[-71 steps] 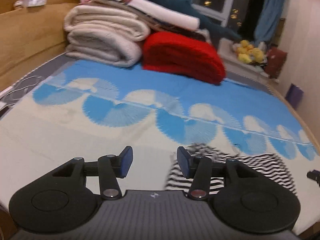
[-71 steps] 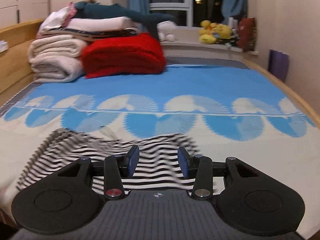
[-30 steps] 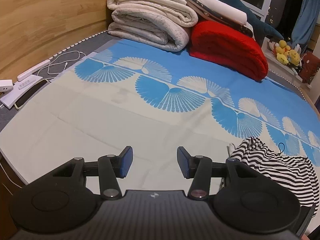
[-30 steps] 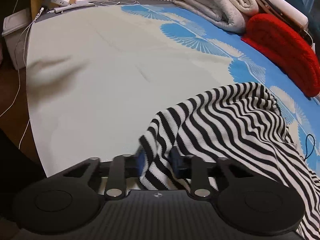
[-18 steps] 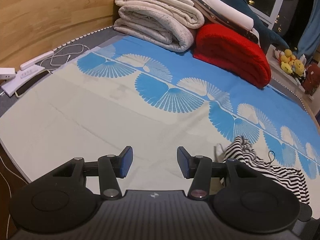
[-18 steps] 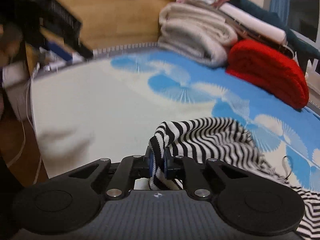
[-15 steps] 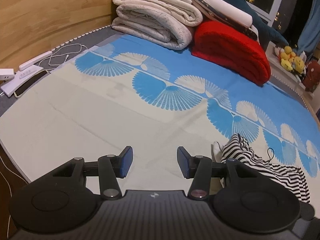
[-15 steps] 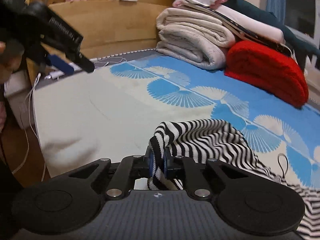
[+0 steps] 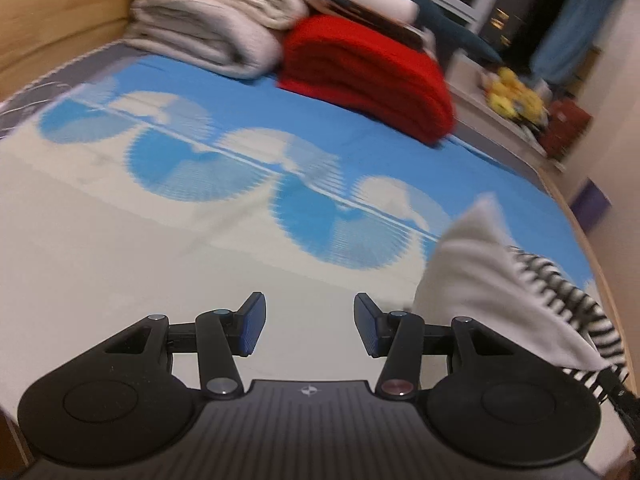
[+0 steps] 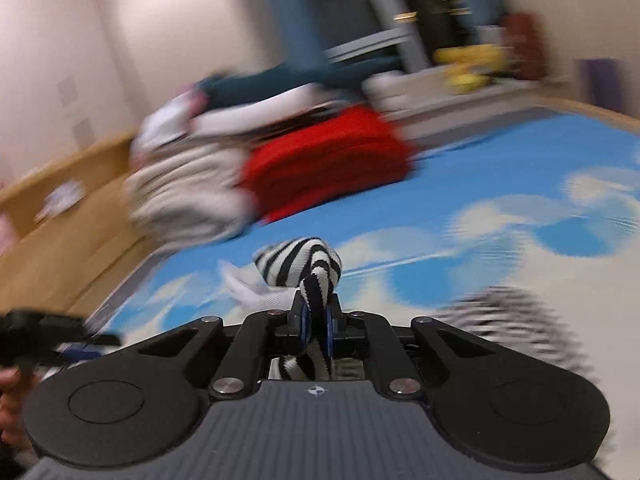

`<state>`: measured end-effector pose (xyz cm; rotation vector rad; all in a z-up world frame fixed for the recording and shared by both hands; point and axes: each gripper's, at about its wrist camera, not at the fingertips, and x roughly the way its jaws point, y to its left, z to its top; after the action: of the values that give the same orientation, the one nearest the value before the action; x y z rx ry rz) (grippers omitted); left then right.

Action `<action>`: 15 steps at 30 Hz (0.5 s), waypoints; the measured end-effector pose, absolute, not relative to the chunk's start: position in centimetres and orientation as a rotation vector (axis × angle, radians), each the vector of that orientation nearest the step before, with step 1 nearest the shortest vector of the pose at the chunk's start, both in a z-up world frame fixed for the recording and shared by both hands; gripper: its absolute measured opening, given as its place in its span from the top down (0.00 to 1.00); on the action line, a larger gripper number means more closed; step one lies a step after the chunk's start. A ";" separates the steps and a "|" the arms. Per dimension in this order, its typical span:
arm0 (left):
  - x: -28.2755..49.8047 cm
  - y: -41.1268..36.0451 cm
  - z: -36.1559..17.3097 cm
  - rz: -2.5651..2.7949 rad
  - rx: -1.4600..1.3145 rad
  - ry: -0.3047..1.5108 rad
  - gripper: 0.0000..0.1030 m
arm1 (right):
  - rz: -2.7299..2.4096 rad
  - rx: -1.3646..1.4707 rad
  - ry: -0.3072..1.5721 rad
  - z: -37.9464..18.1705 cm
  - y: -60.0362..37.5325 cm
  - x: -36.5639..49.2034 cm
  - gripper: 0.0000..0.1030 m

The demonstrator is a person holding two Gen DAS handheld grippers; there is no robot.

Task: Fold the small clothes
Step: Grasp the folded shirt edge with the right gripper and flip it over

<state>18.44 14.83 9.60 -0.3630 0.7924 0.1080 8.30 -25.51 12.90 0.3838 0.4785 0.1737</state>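
Between the two blue pads of the right gripper (image 10: 316, 330) sits a bunched fold of one black-and-white striped garment (image 10: 308, 266), pinched tight, the jaws all but together on the cloth. Its knit rises in a rounded hump just ahead of the pads, and a white inner face of the fabric shows just to the left of that hump. More of the same striped cloth trails off to the right of the jaws, blurred, lying over the bedsheet (image 10: 500, 240). Low to the left of these jaws, the other black tool shows as a dark smear with a person's hand (image 10: 12, 412) around it.

On the left gripper (image 9: 309, 324), the two jaws stand apart with nothing between them, only pale sheet beyond. To the right of these jaws the garment appears again, lifted off the bed, white side facing the camera and stripes along its far edge.

Far ahead of both pairs of jaws lies one red folded blanket (image 9: 368, 76), and to its left one stack of cream folded blankets (image 9: 208, 24), touching it. Further right, on a ledge, is one cluster of yellow soft toys (image 9: 516, 94), too blurred to count singly.
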 end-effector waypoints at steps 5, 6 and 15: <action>21.0 7.9 8.7 0.005 -0.270 0.811 0.48 | -0.188 0.503 0.805 6.0 -36.1 9.1 0.91; 21.3 6.8 8.4 -0.010 -0.255 0.815 0.48 | -0.214 0.567 0.889 4.2 -38.0 9.3 0.91; 22.9 1.9 6.6 -0.099 -0.160 0.853 0.48 | 0.008 0.503 0.752 9.4 -42.3 11.2 0.79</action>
<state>22.94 1.88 6.60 -0.1603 0.8533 -0.0988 11.21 -42.28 9.37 0.5031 0.7516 0.0082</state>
